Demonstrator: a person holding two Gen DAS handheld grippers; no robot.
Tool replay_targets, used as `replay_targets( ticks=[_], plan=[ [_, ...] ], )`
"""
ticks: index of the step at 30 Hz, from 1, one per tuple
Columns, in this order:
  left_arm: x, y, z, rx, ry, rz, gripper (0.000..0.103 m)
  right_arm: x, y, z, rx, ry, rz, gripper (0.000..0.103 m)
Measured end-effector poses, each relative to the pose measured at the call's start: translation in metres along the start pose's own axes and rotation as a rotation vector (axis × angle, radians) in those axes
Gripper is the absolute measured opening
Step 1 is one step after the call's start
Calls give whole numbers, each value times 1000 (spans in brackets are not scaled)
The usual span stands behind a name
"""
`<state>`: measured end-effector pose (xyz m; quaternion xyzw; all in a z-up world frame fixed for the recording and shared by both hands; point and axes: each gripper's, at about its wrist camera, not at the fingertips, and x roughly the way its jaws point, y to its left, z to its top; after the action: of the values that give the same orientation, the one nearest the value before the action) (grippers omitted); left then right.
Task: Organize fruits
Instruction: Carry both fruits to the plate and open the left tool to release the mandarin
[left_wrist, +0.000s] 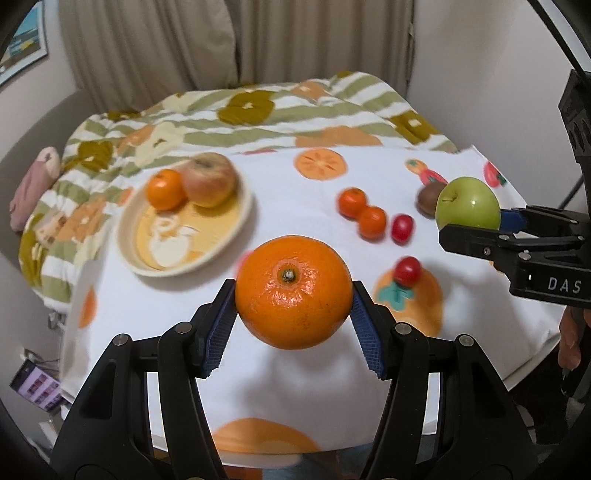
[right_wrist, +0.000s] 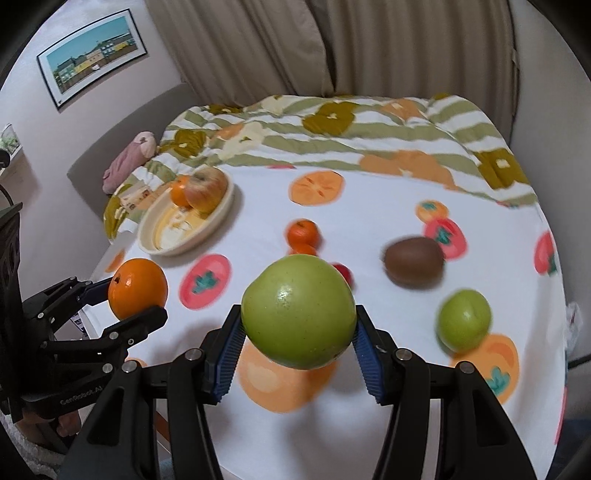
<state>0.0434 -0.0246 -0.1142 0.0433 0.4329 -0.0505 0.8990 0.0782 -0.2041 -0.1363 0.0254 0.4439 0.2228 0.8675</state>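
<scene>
Two fruits held aloft, one per gripper, above the printed tablecloth (left_wrist: 295, 192).

The glossy, dimpled orange (left_wrist: 293, 291) sits stem-up between the left gripper (left_wrist: 293, 314)'s ribbed blue pads, jaws clamped on its sides; the smooth, round green apple (right_wrist: 299, 312) is pinched likewise by the right gripper (right_wrist: 299, 332). Both grippers point level toward the cream shallow bowl (left_wrist: 225, 243), which holds a small tangerine (left_wrist: 165, 189) touching a blushed apple (left_wrist: 210, 179). A fuzzy brown kiwi (right_wrist: 413, 260) lies on the cloth.

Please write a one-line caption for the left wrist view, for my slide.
Left gripper holds an orange above the table; the plate already carries an apple.
</scene>
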Motion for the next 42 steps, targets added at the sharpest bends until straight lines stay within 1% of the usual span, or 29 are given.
replay_targets(
  ticks=[7,12,17,24,30,33,37,42],
  plan=[
    [-5,56,14,-30,-16,37,64,16,49,26,-32,-18,43,53],
    [-2,92,24,-31,-23,47,64,33,81,44,-29,-21,61,53],
    [10,129,36,-28,-21,37,64,48,105,59,-19,-20,64,53],
    [43,170,51,-10,-9,1,64,75,131,75,8,-7,38,53],
    [79,197,59,10,31,-29,64,102,144,83,40,11,11,53],
    [95,204,60,34,48,-31,64,115,149,85,60,23,2,53],
    [114,208,59,71,69,-38,64,131,155,88,74,42,-9,53],
    [132,204,59,116,90,-34,64,144,157,89,86,58,-18,53]
  ],
)
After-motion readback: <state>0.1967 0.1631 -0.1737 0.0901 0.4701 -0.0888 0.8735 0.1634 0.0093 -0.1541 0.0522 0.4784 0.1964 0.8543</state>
